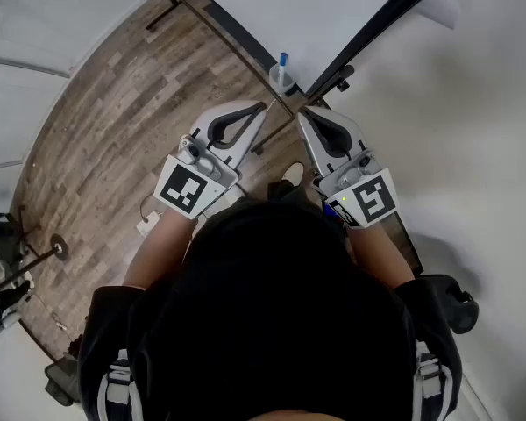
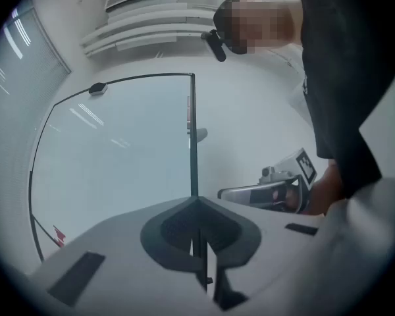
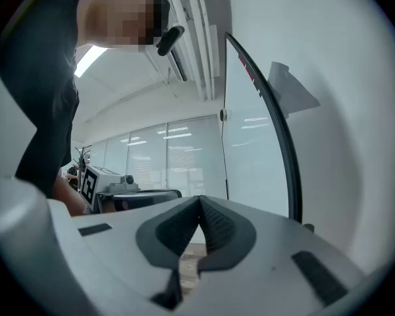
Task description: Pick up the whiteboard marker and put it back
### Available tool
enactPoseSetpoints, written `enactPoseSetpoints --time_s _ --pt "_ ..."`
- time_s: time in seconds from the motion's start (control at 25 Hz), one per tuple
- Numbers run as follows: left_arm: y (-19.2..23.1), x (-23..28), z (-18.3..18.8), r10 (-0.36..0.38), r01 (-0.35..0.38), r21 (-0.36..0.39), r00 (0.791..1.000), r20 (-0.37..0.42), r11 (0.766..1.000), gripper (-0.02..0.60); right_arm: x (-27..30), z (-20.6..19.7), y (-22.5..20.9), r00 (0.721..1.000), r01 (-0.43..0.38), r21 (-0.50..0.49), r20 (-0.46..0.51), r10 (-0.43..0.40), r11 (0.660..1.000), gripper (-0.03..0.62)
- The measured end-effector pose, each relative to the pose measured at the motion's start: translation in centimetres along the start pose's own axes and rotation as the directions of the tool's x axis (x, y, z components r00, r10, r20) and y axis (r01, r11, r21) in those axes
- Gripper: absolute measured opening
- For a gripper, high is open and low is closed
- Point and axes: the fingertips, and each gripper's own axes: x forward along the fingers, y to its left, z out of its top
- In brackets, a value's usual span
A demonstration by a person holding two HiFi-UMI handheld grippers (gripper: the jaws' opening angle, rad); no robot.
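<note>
A whiteboard marker with a blue cap [image 1: 282, 60] stands upright in a small pale cup [image 1: 280, 81] fixed at the black frame of the whiteboard [image 1: 351, 7]. My left gripper [image 1: 265, 106] is held level just below the cup, jaws shut and empty. Beside it, my right gripper [image 1: 301, 112] is also shut with nothing held, its tips near the frame. In the left gripper view the closed left gripper [image 2: 196, 199] points along the board's black edge [image 2: 192, 137]. The right gripper view shows the shut right gripper [image 3: 199, 199] facing the board's glossy face [image 3: 253, 157].
Wood-plank floor [image 1: 114, 121] lies to the left, with a black stand foot [image 1: 158, 16] and equipment [image 1: 0, 270] at the far left. The board's frame [image 1: 245, 42] runs diagonally across the middle. Glass office partitions [image 3: 151, 157] show behind the other gripper.
</note>
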Motion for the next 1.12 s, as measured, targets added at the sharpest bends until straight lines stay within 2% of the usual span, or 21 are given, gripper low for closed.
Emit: enactPoseSetpoints --time_s 0.28,0.6,1.12 --pt "-0.8 -2.1 -0.6 -0.007 0.007 0.004 1.000 0.016 1.000 0.003 0.1 -0.3 2.0 1.000 0.028 -0.051 0.009 -0.027 0.998 -0.003" --pt "-1.2 -2.0 -0.4 0.008 -0.008 0.020 1.000 0.027 1.000 0.003 -0.5 -0.7 1.8 1.000 0.017 -0.045 -0.008 -0.017 0.999 -0.003" --pt "-1.1 3.4 0.9 0.034 -0.035 0.034 0.999 0.024 0.999 0.003 -1.2 0.6 -3.0 0.999 -0.048 -0.062 -0.005 0.048 0.997 -0.003"
